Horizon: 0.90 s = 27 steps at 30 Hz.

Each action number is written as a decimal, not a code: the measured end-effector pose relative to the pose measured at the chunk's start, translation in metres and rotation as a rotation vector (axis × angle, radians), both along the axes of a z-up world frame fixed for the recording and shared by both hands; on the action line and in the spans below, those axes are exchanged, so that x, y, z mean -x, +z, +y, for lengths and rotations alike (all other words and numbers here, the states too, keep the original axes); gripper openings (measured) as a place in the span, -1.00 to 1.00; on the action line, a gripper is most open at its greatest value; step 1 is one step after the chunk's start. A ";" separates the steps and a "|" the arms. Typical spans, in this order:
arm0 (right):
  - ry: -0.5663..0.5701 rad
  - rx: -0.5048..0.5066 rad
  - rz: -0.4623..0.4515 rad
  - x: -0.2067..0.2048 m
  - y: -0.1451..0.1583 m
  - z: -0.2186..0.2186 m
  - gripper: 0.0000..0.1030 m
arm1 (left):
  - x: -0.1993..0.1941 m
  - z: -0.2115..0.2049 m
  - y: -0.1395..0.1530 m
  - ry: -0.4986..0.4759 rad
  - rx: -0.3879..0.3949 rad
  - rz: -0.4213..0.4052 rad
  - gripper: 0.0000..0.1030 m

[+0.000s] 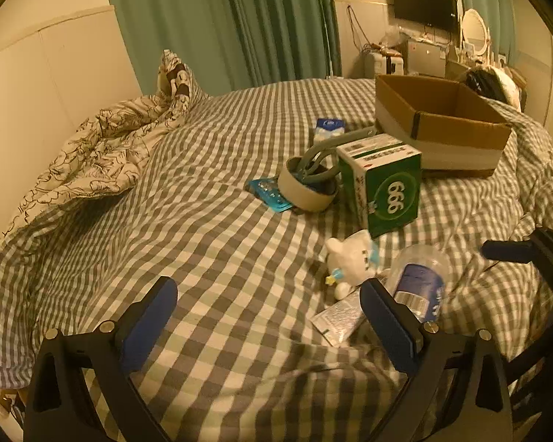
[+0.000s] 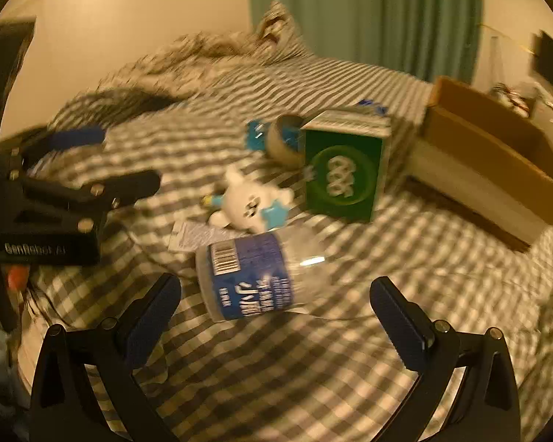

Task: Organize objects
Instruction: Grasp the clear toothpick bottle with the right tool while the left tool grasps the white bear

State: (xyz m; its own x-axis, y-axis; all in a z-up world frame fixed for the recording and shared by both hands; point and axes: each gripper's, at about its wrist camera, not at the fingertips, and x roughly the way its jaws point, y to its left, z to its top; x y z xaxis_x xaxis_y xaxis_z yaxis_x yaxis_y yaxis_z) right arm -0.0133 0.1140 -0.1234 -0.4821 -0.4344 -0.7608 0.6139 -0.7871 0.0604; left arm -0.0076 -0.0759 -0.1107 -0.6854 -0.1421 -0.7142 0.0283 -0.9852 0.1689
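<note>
Both tools spread wide, holding nothing: left gripper (image 1: 269, 316) low over the grey-and-white checked bedsheet (image 1: 210, 258), right gripper (image 2: 276, 313) low over the same sheet, pointing at the clear plastic bottle with a blue label (image 2: 254, 276).

Largest first:
- Rumpled floral duvet (image 1: 103, 154), heaped at the far left of the bed.
- Open brown cardboard box (image 1: 438, 125), far right, resting on the sheet.
- Green carton printed 999 (image 1: 383, 184), just beside that box.
- Clear bottle, lying on its side near the carton, partly behind the left tool's right finger in the left view.
- Roll of beige tape (image 1: 306, 191) with a grey-green looped object in it; a blue blister pack (image 1: 269, 193) tucked partly beneath.
- White plush toy with blue trim (image 1: 350, 261), touching the bottle.
- Small white tube (image 1: 337, 318), half under the toy and bottle.

Right view heavily motion-blurred; printing unreadable.
</note>
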 end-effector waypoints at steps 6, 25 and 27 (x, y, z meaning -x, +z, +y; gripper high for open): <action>0.070 -0.061 -0.021 0.017 -0.023 -0.018 0.99 | 0.011 -0.003 -0.011 0.008 0.009 -0.041 0.97; -0.225 -0.015 0.084 0.029 0.023 0.089 0.72 | 0.044 0.065 -0.021 -0.077 0.053 -0.120 0.94; -0.267 0.011 0.082 0.031 0.027 0.106 0.72 | 0.055 0.076 -0.028 -0.106 -0.012 -0.145 0.92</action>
